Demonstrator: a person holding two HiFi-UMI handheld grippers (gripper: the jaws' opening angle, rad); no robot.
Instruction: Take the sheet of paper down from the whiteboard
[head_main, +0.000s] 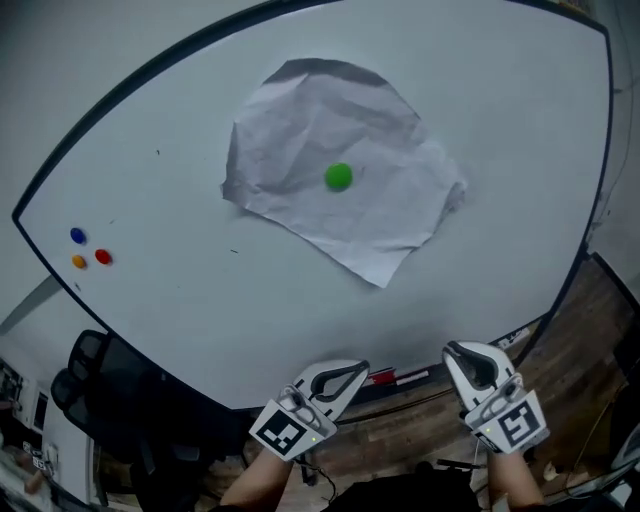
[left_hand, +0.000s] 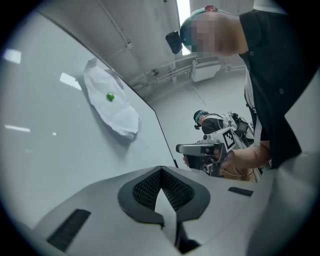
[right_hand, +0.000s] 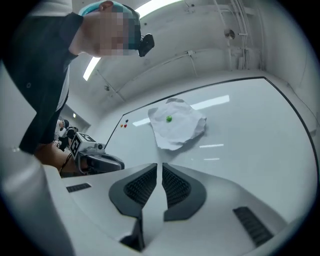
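Green magnet (head_main: 338, 177) pins crumpled paper (head_main: 372, 215) to whiteboard (head_main: 250, 290); left gripper (head_main: 358, 369) and right gripper (head_main: 453, 351) both clenched, empty.

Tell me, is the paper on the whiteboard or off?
On: the crumpled paper hangs on the whiteboard, pinned under a green magnet.

I see a white sheet of paper (head_main: 380, 215), a green magnet (head_main: 339, 177) and a white whiteboard (head_main: 300, 300) with a dark frame; the other magnets are blue (head_main: 78, 235), orange (head_main: 79, 261) and red (head_main: 103, 257). My left gripper (head_main: 358, 369) and right gripper (head_main: 452, 351) are white; their markers are black-and-white squares; the pads (right_hand: 137, 187) are black and ribbed.
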